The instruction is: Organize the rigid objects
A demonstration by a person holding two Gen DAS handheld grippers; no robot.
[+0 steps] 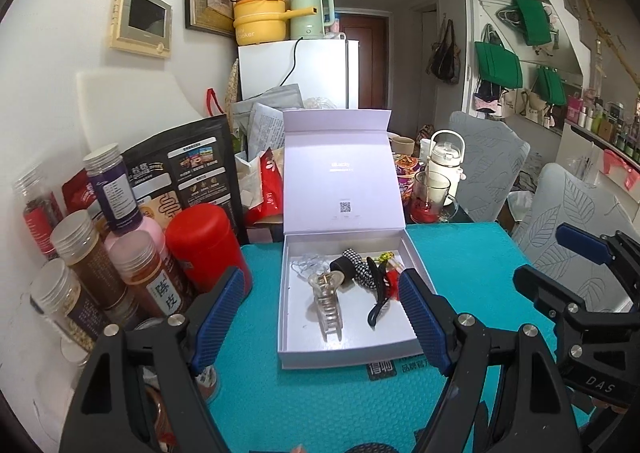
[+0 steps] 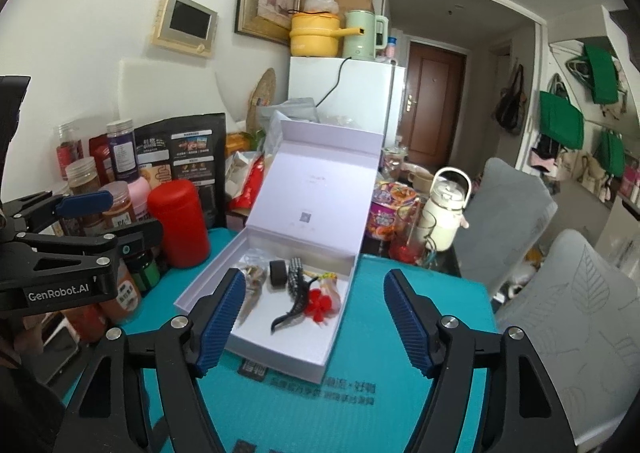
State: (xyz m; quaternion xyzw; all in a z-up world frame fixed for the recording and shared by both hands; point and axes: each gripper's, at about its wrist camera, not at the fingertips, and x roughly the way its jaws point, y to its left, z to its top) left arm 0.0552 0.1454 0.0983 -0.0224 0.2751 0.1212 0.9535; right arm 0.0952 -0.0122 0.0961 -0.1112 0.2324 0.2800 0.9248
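An open pale lilac gift box (image 1: 344,355) (image 2: 280,353) sits on the teal mat, lid upright. Inside lie a clear hair claw (image 1: 330,303), a black hair claw (image 1: 378,299) (image 2: 290,313), a black-and-white checked band (image 1: 358,265) (image 2: 295,273), a black roll (image 2: 277,272), and a red flower clip (image 2: 320,303). My left gripper (image 1: 322,319) is open and empty, its fingers either side of the box front. My right gripper (image 2: 314,319) is open and empty, just before the box; it also shows at the right of the left wrist view (image 1: 560,265).
Spice jars (image 1: 92,265), a red canister (image 1: 204,245) (image 2: 180,221) and a black pouch (image 1: 188,169) crowd the left. A glass mug (image 1: 430,193), white jug (image 2: 444,209) and noodle cup (image 2: 390,209) stand behind the box. Grey chairs (image 2: 560,313) are on the right.
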